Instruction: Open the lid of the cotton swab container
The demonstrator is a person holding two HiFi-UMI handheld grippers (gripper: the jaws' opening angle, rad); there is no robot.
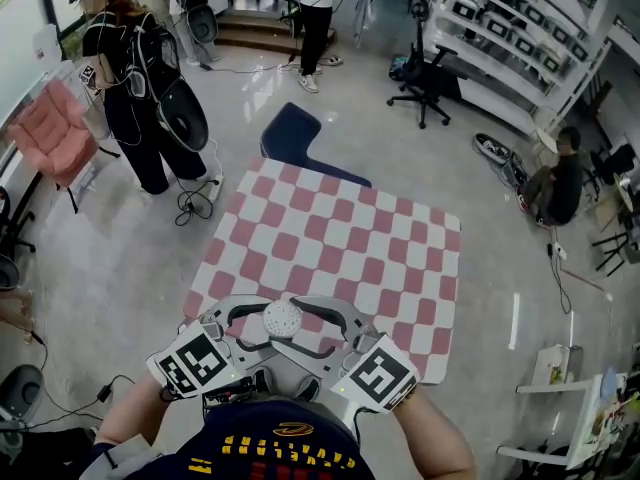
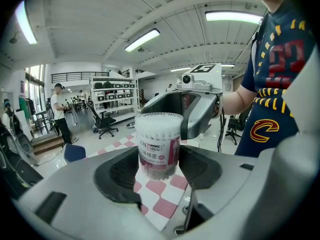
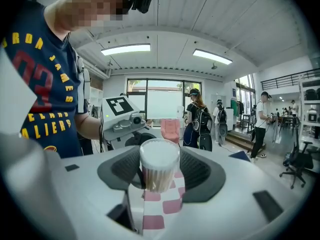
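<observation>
Holding: the left gripper (image 2: 159,168) pinches the body of the cotton swab container (image 2: 159,145), one of its fingers on each side.
Right gripper (image 3: 159,170): its fingers are spread wide on either side of the container's top, and the pads do not press on it.
Container: it stands upright between the two grippers, close to the person's chest and over the near edge of the red-and-white checked surface (image 1: 345,233).
Lid (image 1: 285,318): white with a dotted top, it sits closed on the container.
Wrapper: a pink printed band faces the left gripper's camera.
</observation>
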